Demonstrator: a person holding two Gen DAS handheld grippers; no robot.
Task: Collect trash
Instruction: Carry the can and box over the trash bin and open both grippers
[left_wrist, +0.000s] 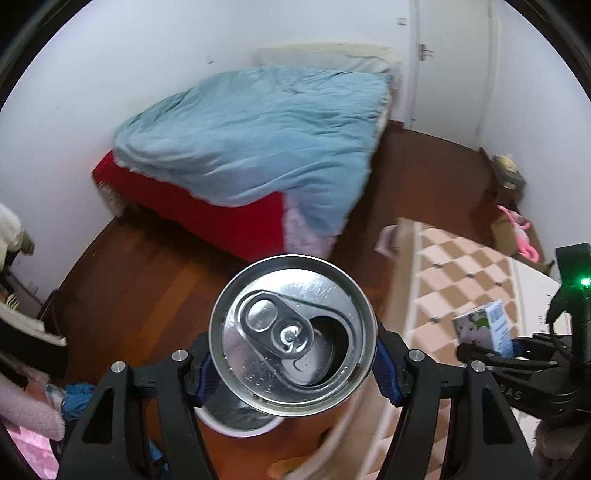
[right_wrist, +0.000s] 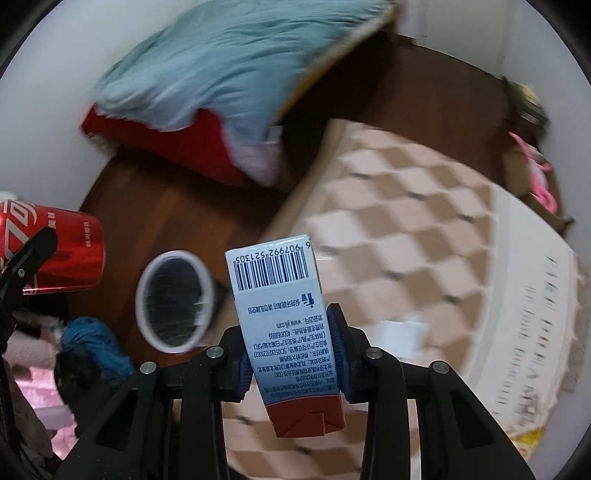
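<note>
In the left wrist view, your left gripper (left_wrist: 291, 363) was clamped on an opened drink can (left_wrist: 291, 334) at lower centre, blue pads pressed to its sides and its silver top facing the camera. Below the can sat a white-rimmed trash bin (left_wrist: 240, 424) on the wooden floor (left_wrist: 147, 280); a bed with a blue duvet (left_wrist: 251, 133) filled the upper middle, and a checkered mat (left_wrist: 461, 273) lay at the right. In the right wrist view, your right gripper (right_wrist: 293, 360) pinched a small carton (right_wrist: 284, 325) at lower centre, barcode end up. The bin (right_wrist: 173, 299) stood just left of it, the red can (right_wrist: 55, 254) at the far left edge.
</note>
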